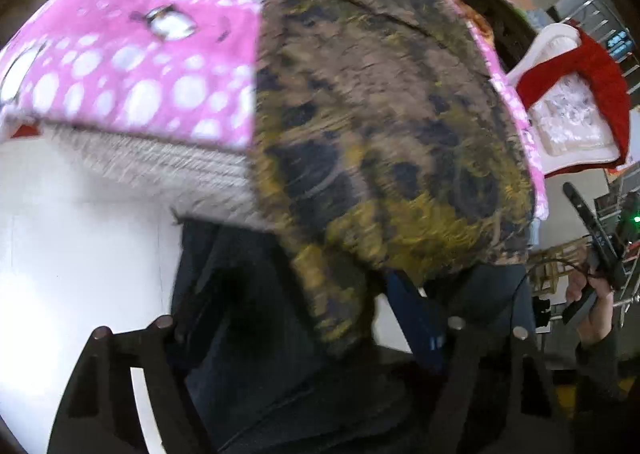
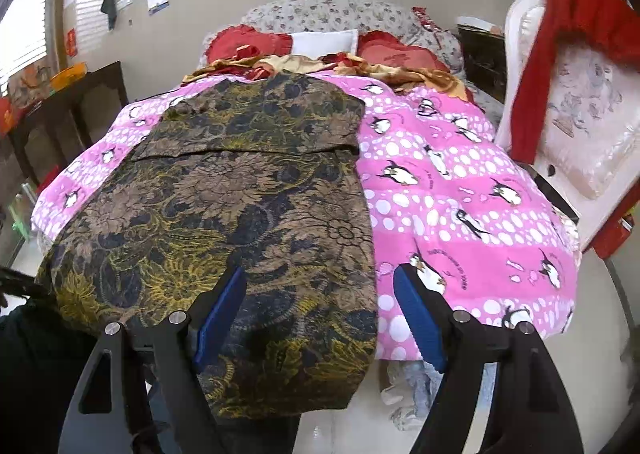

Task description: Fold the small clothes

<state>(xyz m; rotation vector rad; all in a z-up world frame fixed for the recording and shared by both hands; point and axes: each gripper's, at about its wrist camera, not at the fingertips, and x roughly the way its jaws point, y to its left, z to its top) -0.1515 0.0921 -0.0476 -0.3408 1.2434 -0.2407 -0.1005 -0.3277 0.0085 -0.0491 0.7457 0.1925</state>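
I am looking along the right tool [image 2: 320,314] and seeing its blue pads [image 2: 222,314] standing wide apart, gripping nothing. The patterned garment [image 2: 248,214], brown with yellow and dark flowers, is lying spread flat on the left half of the bed, over the pink penguin blanket [image 2: 460,194]. Its near end is hanging over the bed's near edge, and one pad is sitting over the cloth while the other is over the blanket just right of the garment's edge. A fold line is crossing the garment towards the far end. Red pillows [image 2: 248,44] are lying at the head of the bed, and a white chair [image 2: 580,126] with a red cloth [image 2: 560,34] draped on it is standing to the right.

The left tool [image 1: 316,328] is pointing steeply down at the bed's near corner; that view is blurring. Its fingers are apart with nothing clamped, the garment's hanging end dangling between them.
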